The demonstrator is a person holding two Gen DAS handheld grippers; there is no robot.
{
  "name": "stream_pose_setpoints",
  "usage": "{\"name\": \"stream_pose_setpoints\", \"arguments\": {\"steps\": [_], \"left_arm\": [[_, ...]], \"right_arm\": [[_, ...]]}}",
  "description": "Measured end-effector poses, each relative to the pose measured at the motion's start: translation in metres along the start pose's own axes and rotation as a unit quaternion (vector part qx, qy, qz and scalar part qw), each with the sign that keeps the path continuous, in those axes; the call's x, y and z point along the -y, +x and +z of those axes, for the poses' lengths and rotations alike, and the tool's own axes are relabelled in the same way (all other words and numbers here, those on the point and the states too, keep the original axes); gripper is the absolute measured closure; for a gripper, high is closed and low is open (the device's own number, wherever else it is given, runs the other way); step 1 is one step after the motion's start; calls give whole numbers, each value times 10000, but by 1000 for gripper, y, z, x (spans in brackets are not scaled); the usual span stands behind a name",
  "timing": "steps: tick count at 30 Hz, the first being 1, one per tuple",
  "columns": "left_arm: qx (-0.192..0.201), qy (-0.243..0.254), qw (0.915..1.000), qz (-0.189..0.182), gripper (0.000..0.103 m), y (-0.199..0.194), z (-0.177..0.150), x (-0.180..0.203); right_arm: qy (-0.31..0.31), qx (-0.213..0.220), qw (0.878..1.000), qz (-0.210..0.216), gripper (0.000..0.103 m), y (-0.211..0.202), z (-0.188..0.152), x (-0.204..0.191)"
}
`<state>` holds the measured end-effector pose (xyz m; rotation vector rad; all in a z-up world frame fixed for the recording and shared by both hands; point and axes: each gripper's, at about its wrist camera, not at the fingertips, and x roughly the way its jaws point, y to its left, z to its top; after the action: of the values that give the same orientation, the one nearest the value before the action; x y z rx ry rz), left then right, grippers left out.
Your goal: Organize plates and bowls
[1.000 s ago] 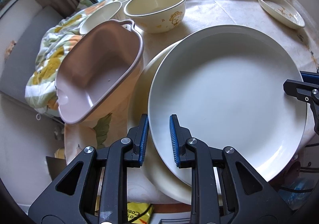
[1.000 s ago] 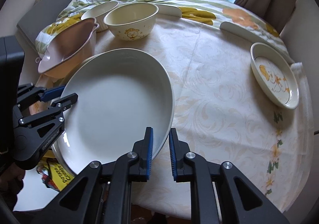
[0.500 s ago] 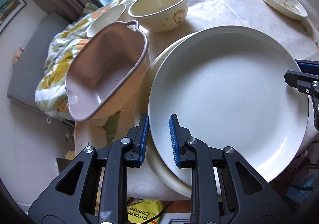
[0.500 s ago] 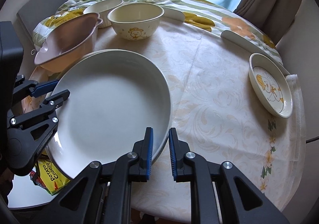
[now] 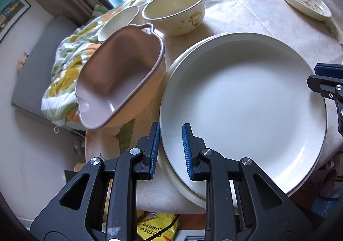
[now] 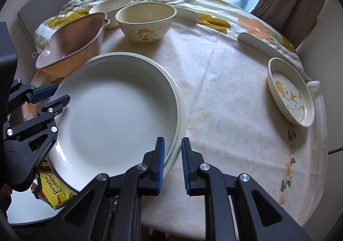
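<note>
A large white plate (image 5: 246, 108) (image 6: 111, 116) hangs just over a cream plate (image 5: 182, 189) (image 6: 182, 116) near the round table's edge. My left gripper (image 5: 170, 150) is shut on the white plate's near-left rim. My right gripper (image 6: 173, 163) is shut on the opposite rim. Each wrist view also shows the other gripper: the right gripper (image 5: 321, 78) at the plate's right side, and the left gripper (image 6: 49, 101) at its left side. Whether the white plate touches the cream one I cannot tell.
A pink tub (image 5: 120, 73) leans tilted right beside the plates. Behind it stand a cartoon-printed bowl (image 5: 175, 13) and a small white bowl (image 5: 118, 22). A duck-printed dish (image 6: 291, 93) lies at the right edge. A yellow crisp packet (image 6: 51, 187) lies below the table.
Both grippers have tipped slightly with the white plate. It now lies more squarely over the cream plate, with less of the cream rim showing at the left.
</note>
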<state>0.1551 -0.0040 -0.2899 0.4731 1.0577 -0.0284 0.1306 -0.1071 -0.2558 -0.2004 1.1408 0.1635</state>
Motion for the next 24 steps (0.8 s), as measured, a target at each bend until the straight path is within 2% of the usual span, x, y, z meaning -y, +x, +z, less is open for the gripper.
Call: {"name": "stream_pose_setpoints", "arguments": {"steps": [5, 6, 7, 9, 13, 15, 17, 21, 24], "left_arm": [[-37, -29, 9999, -130, 79, 1, 1, -1], [-53, -15, 9999, -142, 68, 2, 2, -4], [-75, -3, 9999, -107, 45, 2, 2, -3], [9, -6, 10000, -26, 21, -2, 2, -4], [175, -115, 9996, -192, 21, -18, 4, -8], [248, -87, 9994, -213, 21, -29, 7, -10], [413, -77, 9986, -325, 21, -46, 14, -13], [932, 17, 9931, -718, 21, -87, 40, -18], [1431, 198, 9823, -1196, 21, -122, 73, -18]], "right_arm": [[60, 13, 10000, 58, 89, 0, 0, 2], [134, 27, 9998, 121, 89, -1, 0, 4], [187, 41, 9997, 174, 89, -2, 0, 5], [281, 58, 9993, 247, 89, -4, -1, 8], [549, 86, 9979, 337, 86, -10, -5, 17], [757, 137, 9963, 386, 77, -17, -8, 25], [951, 241, 9945, 378, 54, -29, -11, 36], [1413, 574, 9879, 282, 53, -67, -19, 66], [1813, 869, 9793, 217, 50, -98, -25, 92]]}}
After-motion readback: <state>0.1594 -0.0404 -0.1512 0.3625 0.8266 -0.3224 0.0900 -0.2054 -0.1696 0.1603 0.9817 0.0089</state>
